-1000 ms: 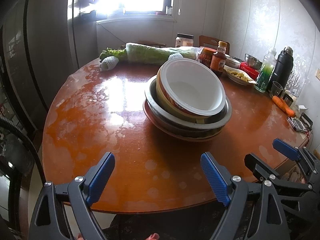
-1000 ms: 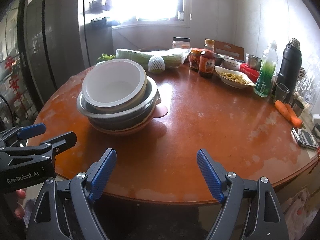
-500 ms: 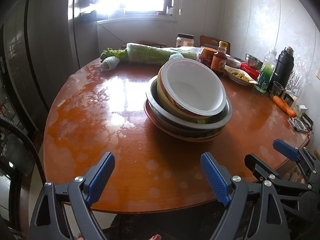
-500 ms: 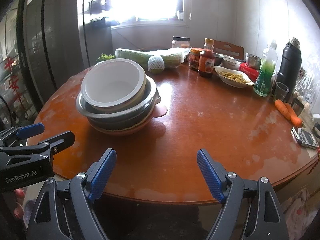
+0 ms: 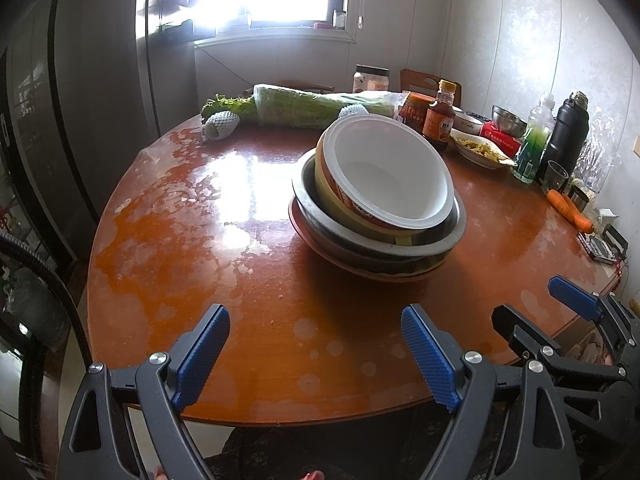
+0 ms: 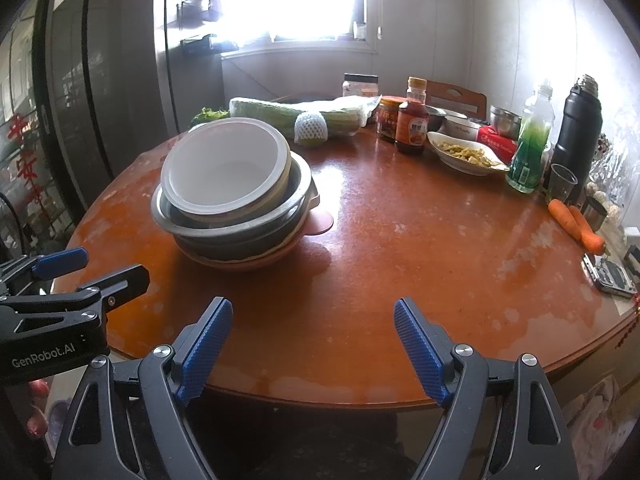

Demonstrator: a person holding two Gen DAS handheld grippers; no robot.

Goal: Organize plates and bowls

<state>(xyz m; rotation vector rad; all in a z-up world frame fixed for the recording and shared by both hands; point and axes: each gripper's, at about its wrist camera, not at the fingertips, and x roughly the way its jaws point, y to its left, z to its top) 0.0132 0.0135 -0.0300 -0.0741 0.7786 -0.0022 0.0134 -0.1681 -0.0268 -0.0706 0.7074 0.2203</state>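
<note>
Left wrist view: a stack of bowls sits right of the middle of the round wooden table. The white bowl on top is empty and tilted, nested in a steel bowl over darker dishes and a pinkish plate at the bottom. On the far right a shallow white dish holds yellowish food, near a sauce bottle, a green bottle and a black flask. The left gripper hangs over the near table edge, angled down toward the stack, its blue pads wide apart with nothing between them. The table's left half is bare and glossy. The right gripper's tips show at the lower right.

Right wrist view: the stack lies at the far left, the white bowl again empty, and the pink plate pokes out on its right. The food dish, two carrots and a clear cup line the right rim. The right gripper hovers at the near edge, jaws spread and empty, well short of the stack. A wide bare stretch of table lies ahead of it. The left gripper shows at the left, also gaping.
</note>
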